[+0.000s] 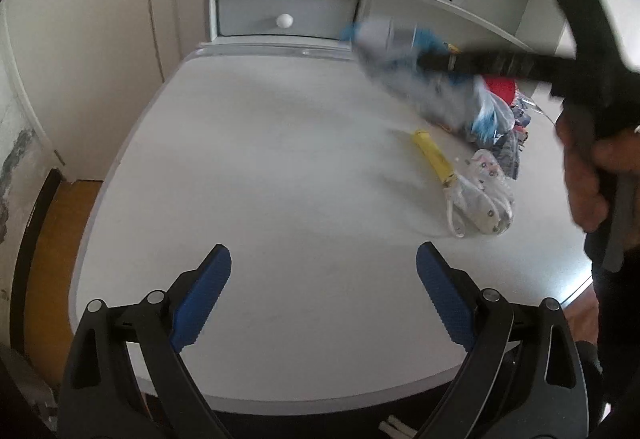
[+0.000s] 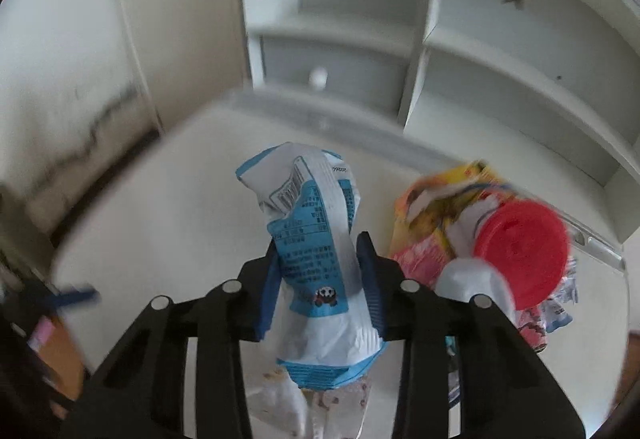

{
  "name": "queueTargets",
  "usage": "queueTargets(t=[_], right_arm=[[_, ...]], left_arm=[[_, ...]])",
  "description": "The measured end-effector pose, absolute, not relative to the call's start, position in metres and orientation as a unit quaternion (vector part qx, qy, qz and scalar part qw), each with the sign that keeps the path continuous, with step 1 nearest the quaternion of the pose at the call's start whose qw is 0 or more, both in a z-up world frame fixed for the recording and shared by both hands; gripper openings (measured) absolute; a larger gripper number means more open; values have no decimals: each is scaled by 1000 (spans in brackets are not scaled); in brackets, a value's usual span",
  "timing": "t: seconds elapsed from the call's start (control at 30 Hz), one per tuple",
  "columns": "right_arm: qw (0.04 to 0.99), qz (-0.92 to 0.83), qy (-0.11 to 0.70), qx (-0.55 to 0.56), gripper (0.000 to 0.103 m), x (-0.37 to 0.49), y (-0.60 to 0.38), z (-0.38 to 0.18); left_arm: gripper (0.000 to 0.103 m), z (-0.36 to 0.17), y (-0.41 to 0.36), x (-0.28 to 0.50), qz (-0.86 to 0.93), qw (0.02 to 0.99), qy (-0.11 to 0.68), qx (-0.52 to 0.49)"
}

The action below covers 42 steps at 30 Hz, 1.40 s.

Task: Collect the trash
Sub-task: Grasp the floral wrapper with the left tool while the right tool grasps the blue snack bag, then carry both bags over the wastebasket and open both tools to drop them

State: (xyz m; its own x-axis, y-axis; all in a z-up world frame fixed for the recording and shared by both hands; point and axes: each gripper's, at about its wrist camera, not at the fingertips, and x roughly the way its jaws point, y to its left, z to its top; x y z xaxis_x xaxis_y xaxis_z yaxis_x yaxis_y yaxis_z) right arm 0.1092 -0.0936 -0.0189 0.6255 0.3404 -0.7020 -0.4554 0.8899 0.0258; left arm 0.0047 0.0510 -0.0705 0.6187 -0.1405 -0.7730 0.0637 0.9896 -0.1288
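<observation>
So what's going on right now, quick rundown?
Right gripper clamped on blue-and-white snack wrapper, lifted. Left gripper open, empty over table. Yellow wrapper and more litter still on table. Nothing blocking.

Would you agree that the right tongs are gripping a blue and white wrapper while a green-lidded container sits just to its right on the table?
Not quite: the container's lid is red, not green, as the right wrist view shows. The rest holds: the right tongs are closed on the blue and white wrapper, and the container sits just to its right on the table.
</observation>
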Motion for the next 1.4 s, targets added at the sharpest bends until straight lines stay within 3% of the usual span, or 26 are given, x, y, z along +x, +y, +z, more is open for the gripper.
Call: queueTargets(t=[0.23, 0.67, 0.77, 0.8, 0.9, 1.2, 1.4], right_arm=[[911, 205, 359, 1, 36, 80, -153, 6], [918, 123, 371, 61, 36, 19, -266, -22], [918, 107, 376, 70, 36, 11, -284, -29], [918, 102, 377, 73, 36, 9, -291, -32], [918, 86, 378, 79, 36, 4, -306, -36], [921, 19, 373, 113, 36, -17, -374, -43], [915, -67, 367, 156, 36, -60, -449, -53]], left_arm=[[91, -65, -10, 28, -119, 895, 429, -34], [90, -94, -105, 53, -91, 890, 441, 71], [65, -91, -101, 42, -101, 894, 431, 72], [48, -89, -97, 37, -102, 893, 433, 69], [30, -81, -80, 30, -106, 893, 434, 57], [28, -39, -66, 15, -110, 912, 392, 49], [28, -29, -152, 9, -228, 897, 375, 59]])
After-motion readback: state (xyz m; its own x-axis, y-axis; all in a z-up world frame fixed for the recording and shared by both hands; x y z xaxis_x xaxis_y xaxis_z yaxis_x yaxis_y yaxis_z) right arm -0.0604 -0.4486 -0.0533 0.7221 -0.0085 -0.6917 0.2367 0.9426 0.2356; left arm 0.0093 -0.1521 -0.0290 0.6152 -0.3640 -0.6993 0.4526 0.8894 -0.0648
